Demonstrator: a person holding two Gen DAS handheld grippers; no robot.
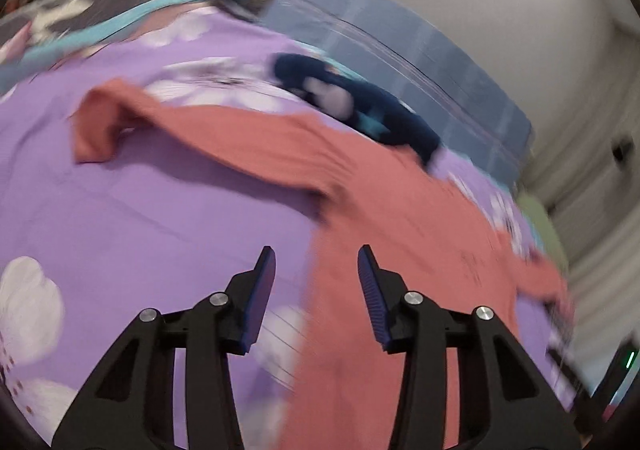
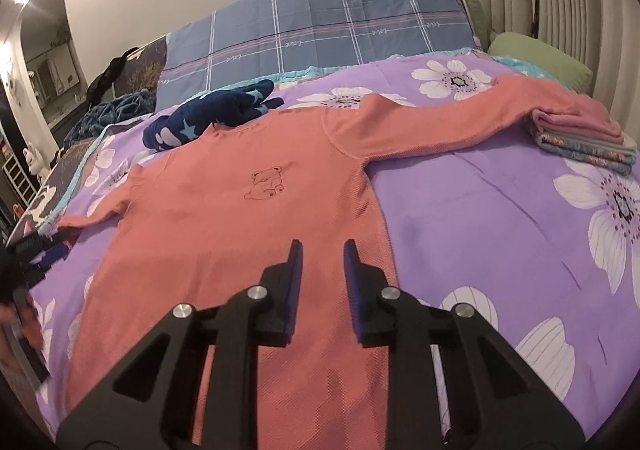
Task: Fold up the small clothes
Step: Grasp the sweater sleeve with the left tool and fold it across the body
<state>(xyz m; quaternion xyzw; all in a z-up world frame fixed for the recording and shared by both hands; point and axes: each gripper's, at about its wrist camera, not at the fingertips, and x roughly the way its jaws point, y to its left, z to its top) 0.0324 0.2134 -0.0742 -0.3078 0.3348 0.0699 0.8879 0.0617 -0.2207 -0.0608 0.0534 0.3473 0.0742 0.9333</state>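
Across the centre of the right wrist view, a salmon-pink long-sleeved knit shirt with a small bear outline (image 2: 256,218) is spread flat on the purple flower-printed bedspread (image 2: 500,210). The right gripper (image 2: 320,254) hovers over its lower body, jaws parted narrowly, nothing held. The left gripper (image 1: 316,262) hangs near the shirt's side edge, jaws half open and empty. One sleeve lies on a folded stack of pink and blue cloths (image 2: 588,138); dragging it could topple the stack.
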